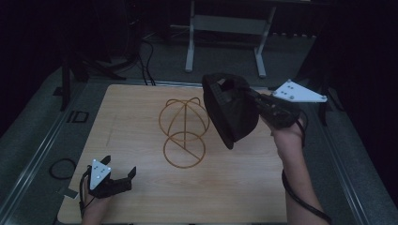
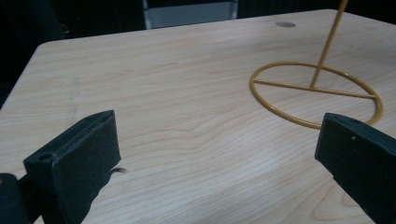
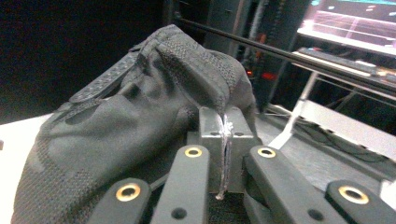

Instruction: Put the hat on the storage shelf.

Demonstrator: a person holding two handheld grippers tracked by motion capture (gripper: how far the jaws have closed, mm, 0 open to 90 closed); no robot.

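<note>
Jaws of right gripper (image 1: pixel 256 101) pinch black (mesh-panelled) cap (image 1: pixel 230 110).

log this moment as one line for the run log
right gripper: shut on black cap, held above table | left gripper: open, low near table edge | wire stand: bare, mid-table

1. The high view is looking forward and down from above the person's side, taking in the whole counter (image 1: pixel 141 187) from well back.
2. The left gripper view is riding low and close over the counter (image 2: pixel 187 70), facing the wire stand (image 2: pixel 317 88), which the high view is also showing (image 1: pixel 184 131).
3. The right gripper view is looking up off the counter, very close on the black cap (image 3: pixel 140 121), which is also showing in the high view (image 1: pixel 232 112).
</note>
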